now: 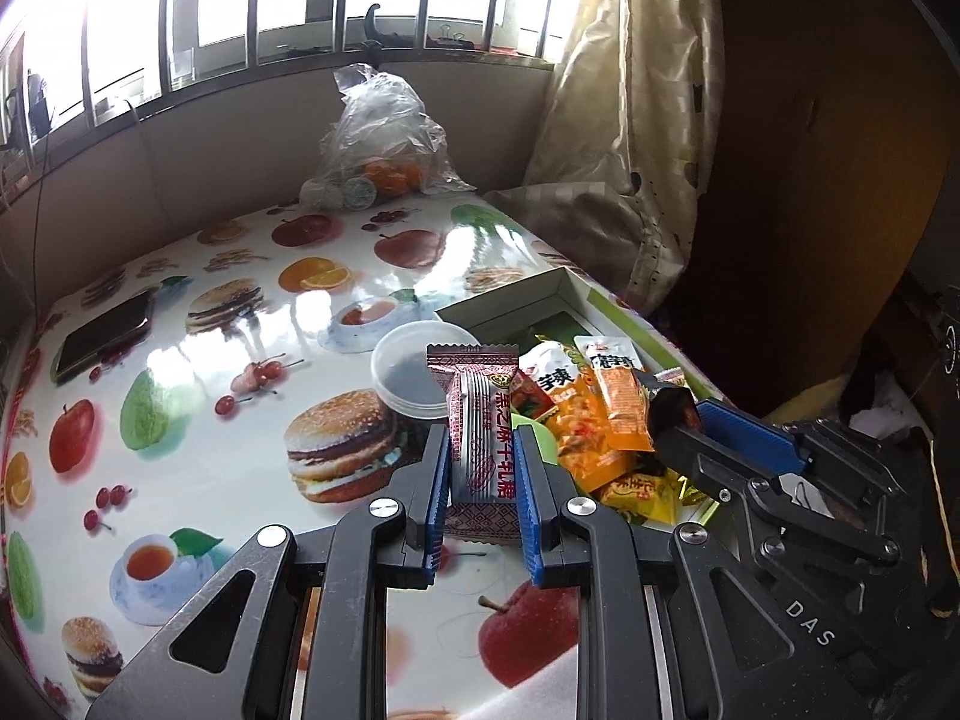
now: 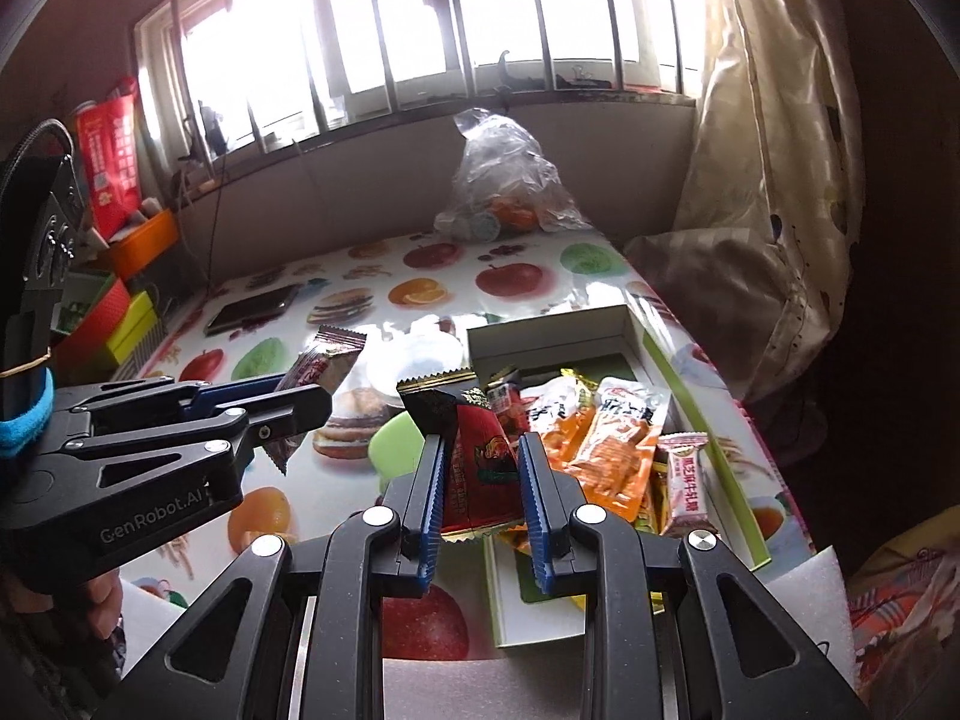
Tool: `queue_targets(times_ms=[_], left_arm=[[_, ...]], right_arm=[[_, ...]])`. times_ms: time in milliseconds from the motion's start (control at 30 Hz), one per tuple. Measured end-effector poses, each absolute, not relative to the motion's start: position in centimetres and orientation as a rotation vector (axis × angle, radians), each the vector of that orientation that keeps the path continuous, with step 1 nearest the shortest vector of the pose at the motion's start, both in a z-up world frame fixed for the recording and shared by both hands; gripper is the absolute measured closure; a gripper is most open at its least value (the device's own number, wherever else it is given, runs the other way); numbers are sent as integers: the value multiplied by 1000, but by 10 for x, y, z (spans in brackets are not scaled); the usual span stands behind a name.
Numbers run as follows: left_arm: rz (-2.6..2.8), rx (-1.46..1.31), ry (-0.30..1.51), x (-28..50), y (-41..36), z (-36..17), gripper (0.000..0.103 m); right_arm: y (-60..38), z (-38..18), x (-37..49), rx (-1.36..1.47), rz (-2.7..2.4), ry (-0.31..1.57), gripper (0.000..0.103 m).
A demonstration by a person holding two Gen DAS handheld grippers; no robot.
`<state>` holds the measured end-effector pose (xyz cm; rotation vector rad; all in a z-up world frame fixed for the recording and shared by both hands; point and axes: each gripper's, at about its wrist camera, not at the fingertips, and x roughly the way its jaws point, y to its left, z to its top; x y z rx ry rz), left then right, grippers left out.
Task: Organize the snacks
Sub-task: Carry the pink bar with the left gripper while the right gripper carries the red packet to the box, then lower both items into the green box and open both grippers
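My left gripper (image 1: 480,444) is shut on a silver and maroon candy bar packet (image 1: 480,420), held upright above the table; it also shows in the right wrist view (image 2: 318,372). My right gripper (image 2: 480,450) is shut on a red and black snack packet (image 2: 474,456), held over the white and green box (image 2: 708,426); its black end shows in the left wrist view (image 1: 669,405). The box holds several orange and yellow snack packets (image 2: 618,450) and a pink candy bar (image 2: 684,480). A clear plastic tub (image 1: 414,372) stands beside the box.
The table (image 1: 198,438) has a fruit and burger print cloth. A phone (image 1: 105,336) lies at its left. A plastic bag of oranges (image 1: 378,144) sits at the far edge by the window. A curtain (image 1: 630,120) hangs right. Coloured boxes (image 2: 126,312) stack left of the table.
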<state>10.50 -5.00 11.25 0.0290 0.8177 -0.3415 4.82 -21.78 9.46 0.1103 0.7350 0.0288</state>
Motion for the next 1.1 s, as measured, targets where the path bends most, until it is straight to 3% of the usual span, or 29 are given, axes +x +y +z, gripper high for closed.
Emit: queue_targets(times_ms=[1100], left_arm=[[-423,45,949,146,-127,63,82]], right_arm=[[-289,47,44,145,-142,820,80]])
